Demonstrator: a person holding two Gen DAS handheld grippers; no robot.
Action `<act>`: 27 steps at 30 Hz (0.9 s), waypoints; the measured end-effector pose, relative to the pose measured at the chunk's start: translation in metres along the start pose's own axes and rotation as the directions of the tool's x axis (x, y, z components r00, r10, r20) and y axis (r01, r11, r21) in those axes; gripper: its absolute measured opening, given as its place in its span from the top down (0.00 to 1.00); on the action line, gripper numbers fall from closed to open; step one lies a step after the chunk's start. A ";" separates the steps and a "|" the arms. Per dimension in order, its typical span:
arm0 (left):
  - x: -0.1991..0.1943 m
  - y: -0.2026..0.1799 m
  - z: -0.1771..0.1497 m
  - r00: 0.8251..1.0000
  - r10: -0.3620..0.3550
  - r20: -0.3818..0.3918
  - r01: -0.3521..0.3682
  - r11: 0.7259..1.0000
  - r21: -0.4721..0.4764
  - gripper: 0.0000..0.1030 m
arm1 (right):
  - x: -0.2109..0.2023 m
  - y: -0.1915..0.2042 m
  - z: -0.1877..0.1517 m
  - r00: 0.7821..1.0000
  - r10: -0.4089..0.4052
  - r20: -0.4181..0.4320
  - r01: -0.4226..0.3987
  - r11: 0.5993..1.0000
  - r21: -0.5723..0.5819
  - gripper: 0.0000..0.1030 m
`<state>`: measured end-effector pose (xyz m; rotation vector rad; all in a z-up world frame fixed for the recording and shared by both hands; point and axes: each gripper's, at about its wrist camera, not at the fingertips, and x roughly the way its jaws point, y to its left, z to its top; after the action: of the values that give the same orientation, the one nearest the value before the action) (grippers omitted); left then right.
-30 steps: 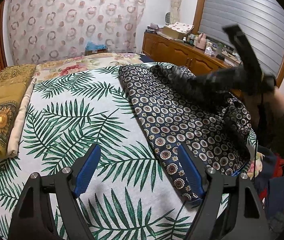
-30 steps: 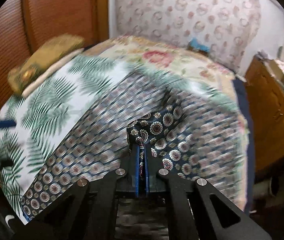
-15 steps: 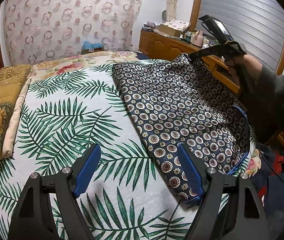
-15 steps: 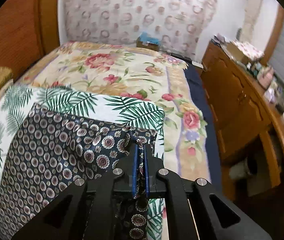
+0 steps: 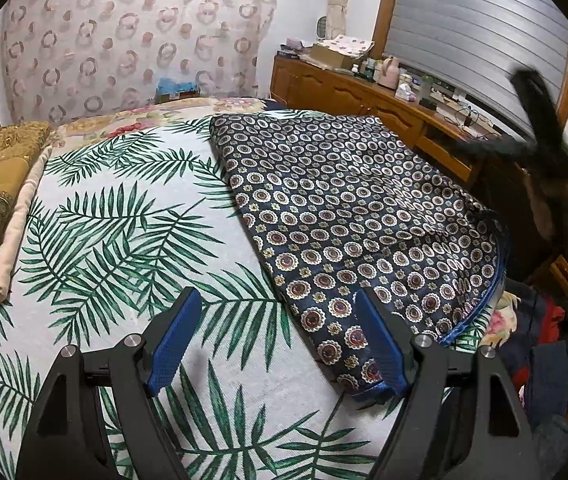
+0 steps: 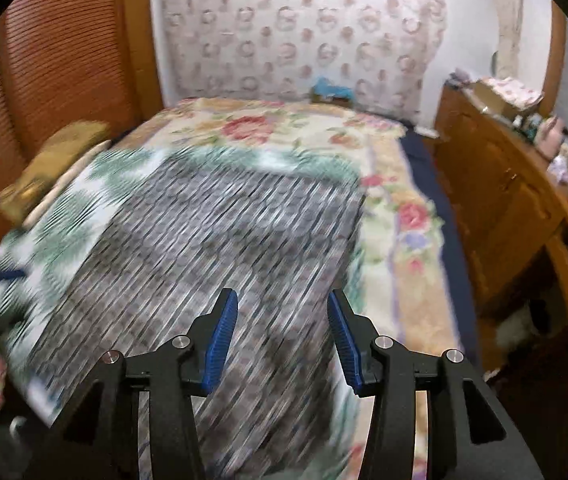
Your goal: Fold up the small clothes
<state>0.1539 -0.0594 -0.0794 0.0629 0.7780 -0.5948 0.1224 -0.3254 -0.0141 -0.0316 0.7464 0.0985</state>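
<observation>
Left gripper [image 5: 276, 344] wide open, empty, over near corner of patterned cloth [image 5: 348, 216]; right gripper [image 6: 282, 334] open, empty, above it. Cloth spread flat on bed [image 5: 124, 232]. Apparently folded once; further folds left.

1. The navy garment [image 5: 348, 216], printed with round medallions and edged in blue, lies spread flat on the bed.
2. Its near corner sits under the left claw's [image 5: 280, 340] right finger, fabric stretching ahead-right.
</observation>
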 end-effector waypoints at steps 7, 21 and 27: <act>0.003 -0.009 -0.006 1.000 0.004 -0.016 -0.003 1.000 0.015 0.23 | -0.004 0.017 -0.069 0.999 0.013 -0.035 -0.012 0.999 0.042 0.53; 0.009 -0.016 -0.012 0.999 -0.005 -0.040 0.006 1.000 0.017 0.23 | -0.028 0.010 -0.090 0.999 0.006 0.033 -0.008 0.999 0.048 0.99; 0.006 -0.018 -0.010 0.999 -0.014 -0.029 0.015 1.000 0.022 0.23 | -0.028 -0.017 -0.099 0.997 -0.076 0.016 0.074 0.991 0.108 0.99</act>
<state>0.1416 -0.0751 -0.0880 0.0860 0.8001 -0.6174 0.0370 -0.3508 -0.0675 0.0437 0.7289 -0.0132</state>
